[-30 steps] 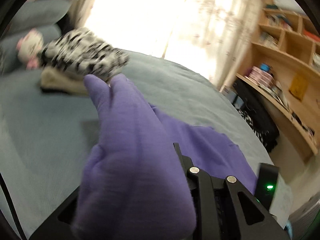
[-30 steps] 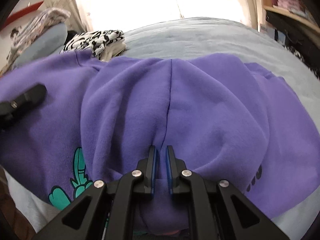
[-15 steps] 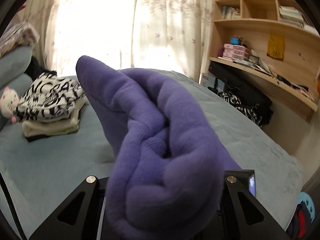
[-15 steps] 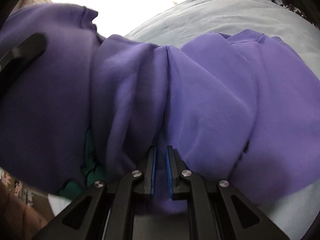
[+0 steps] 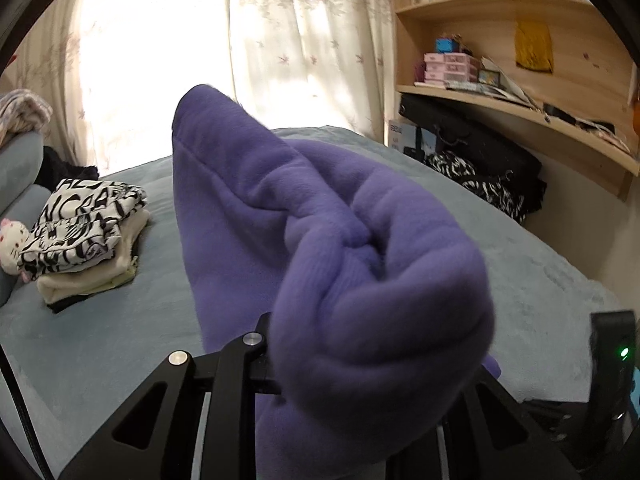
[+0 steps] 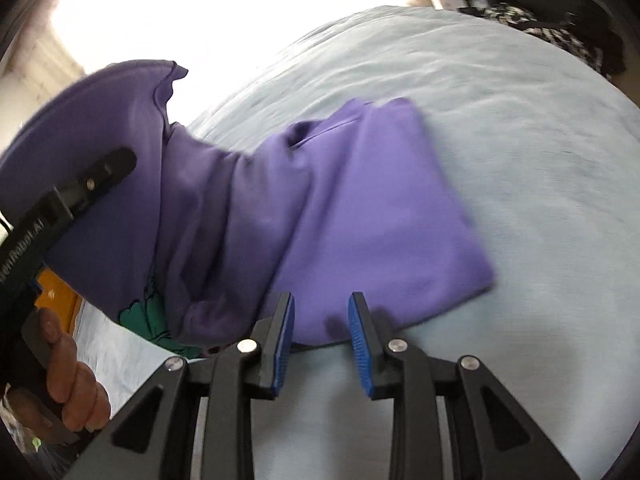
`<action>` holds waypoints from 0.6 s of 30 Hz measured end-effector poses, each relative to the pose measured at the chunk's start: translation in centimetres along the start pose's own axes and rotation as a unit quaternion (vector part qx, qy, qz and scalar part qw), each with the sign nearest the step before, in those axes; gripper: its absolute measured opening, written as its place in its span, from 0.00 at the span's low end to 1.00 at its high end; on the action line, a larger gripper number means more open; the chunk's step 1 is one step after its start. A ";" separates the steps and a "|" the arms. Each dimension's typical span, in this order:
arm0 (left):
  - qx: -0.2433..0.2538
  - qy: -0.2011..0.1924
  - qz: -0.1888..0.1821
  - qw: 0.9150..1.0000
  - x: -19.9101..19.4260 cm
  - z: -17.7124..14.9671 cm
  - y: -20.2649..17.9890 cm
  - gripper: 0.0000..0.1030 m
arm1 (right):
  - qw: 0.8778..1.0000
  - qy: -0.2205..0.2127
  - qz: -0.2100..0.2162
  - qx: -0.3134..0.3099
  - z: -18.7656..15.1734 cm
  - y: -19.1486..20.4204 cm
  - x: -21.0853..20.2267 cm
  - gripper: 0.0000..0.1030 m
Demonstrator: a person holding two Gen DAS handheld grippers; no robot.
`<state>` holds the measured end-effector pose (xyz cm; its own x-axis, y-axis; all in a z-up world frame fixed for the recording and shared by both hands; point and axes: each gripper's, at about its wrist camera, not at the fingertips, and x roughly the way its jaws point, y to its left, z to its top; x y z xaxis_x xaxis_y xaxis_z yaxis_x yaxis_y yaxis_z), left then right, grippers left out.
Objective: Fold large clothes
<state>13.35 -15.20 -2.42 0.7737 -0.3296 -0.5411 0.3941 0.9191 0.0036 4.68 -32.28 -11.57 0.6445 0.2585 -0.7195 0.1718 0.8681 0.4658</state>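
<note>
A purple sweatshirt (image 6: 360, 208) is held bunched and raised in the left gripper (image 5: 360, 360), part draped on the bed (image 6: 520, 140). The right gripper (image 6: 320, 340) is seen with jaws parted, empty. A fold is judged underway; a fresh hold on the free edge is called for.

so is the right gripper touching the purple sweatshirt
Apart. The right wrist view shows the right gripper open, its blue pads bare, with the purple sweatshirt lying beyond them on the bed.

"Robot.AI" lettering on left claw (image 6: 86, 188)
</note>
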 end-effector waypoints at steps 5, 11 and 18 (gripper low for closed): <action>0.019 0.024 -0.012 0.999 1.6 -0.1 -2.8 0.19 | 0.999 -0.018 -0.006 0.032 0.1 -1.5 -1.4 0.27; 0.041 0.049 -0.027 0.998 3.5 -0.9 -6.1 0.20 | 0.998 -0.036 -0.014 0.045 0.2 -3.2 -2.6 0.27; 0.098 0.074 -0.020 0.992 7.1 -3.2 -10.7 0.22 | 0.996 -0.048 -0.031 0.062 0.0 -4.7 -3.8 0.27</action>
<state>13.00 -26.65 -9.02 0.6802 -0.3165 -0.6612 0.5230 0.8415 0.1353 1.38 -37.35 -11.02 0.6966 0.1587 -0.6997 0.3015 0.8202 0.4862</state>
